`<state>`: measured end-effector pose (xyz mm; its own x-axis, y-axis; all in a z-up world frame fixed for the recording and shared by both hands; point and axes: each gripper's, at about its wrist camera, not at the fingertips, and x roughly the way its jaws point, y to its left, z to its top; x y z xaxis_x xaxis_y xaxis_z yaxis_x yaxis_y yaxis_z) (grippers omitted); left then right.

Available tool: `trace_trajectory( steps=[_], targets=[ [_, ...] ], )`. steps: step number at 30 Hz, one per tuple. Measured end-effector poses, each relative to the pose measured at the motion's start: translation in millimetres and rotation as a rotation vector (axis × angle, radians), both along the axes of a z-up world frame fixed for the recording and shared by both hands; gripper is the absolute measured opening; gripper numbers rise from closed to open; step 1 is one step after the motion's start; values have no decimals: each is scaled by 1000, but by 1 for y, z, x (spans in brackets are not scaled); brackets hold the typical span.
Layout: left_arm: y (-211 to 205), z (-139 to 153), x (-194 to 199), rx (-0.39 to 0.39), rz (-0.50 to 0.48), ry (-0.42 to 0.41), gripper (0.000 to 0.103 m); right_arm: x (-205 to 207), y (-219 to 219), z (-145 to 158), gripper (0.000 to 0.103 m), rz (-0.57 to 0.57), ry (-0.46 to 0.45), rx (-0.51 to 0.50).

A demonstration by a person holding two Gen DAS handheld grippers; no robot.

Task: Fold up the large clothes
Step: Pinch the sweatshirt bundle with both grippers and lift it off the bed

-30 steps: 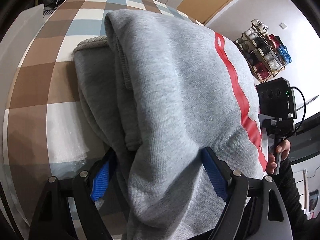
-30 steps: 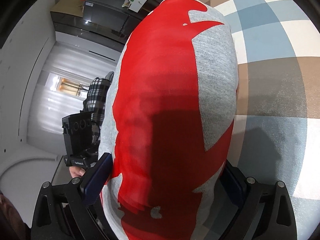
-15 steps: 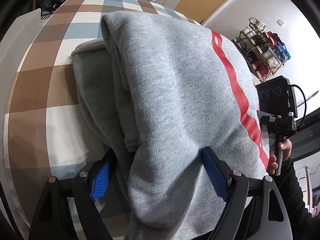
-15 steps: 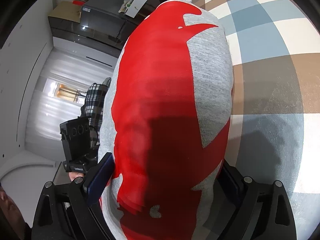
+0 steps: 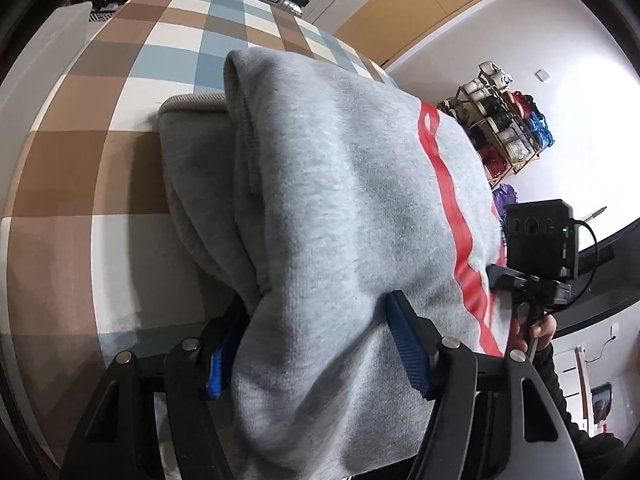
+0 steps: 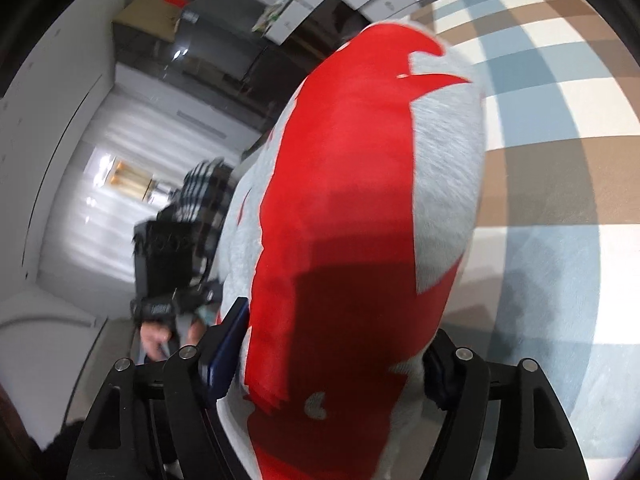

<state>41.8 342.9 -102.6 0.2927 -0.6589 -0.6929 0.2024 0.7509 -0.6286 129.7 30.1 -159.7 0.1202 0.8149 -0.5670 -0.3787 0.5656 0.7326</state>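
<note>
The grey sweatshirt (image 5: 340, 208) lies folded into a thick bundle near the checked tabletop's (image 5: 80, 160) near edge. Left gripper (image 5: 316, 344) and right gripper (image 6: 332, 356), jaws just closing, clamp its near end; only putting it away seems left.

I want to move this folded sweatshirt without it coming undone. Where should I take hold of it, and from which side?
Grip the thick rounded fold of the sweatshirt nearest you, coming in low from the near edge of the checked cloth. All layers bunch there; the far side ends in a loose ribbed hem that would likely fall open.
</note>
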Motion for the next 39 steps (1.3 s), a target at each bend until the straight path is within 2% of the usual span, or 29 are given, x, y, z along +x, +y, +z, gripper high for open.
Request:
trace_trajectory(
  steps=[5, 7, 9, 11, 14, 16, 19, 22, 28, 33, 39],
  targets=[
    [-2, -7, 5, 8, 4, 17, 66, 18, -3, -18, 81, -18, 80, 44],
    [0, -9, 6, -7, 2, 34, 67, 24, 2, -23, 86, -18, 95, 52],
    [5, -8, 8, -46, -6, 52, 67, 24, 5, -25, 87, -17, 108, 57],
    [8, -7, 7, -105, -18, 54, 67, 24, 5, -24, 84, -27, 114, 66],
    [8, -2, 7, -139, -37, 43, 64, 14, -1, -14, 70, -48, 63, 77],
    [8, 1, 7, -160, -38, 39, 52, 8, -1, -6, 67, -66, 46, 77],
    [8, 5, 8, -194, -38, 37, 43, 3, -5, -1, 64, -118, 79, 68],
    [4, 10, 7, -217, -57, 32, 37, -4, -14, 10, 62, -150, 46, 87],
    [-34, 32, 13, -174, -136, -3, 36, -19, -41, 17, 60, -228, 22, 139],
    [-64, 48, 24, -185, -192, -25, 36, -34, -60, 39, 60, -292, -23, 153],
    [-94, 58, 35, -220, -229, -33, 36, -39, -88, 63, 60, -328, -85, 117]
  ],
)
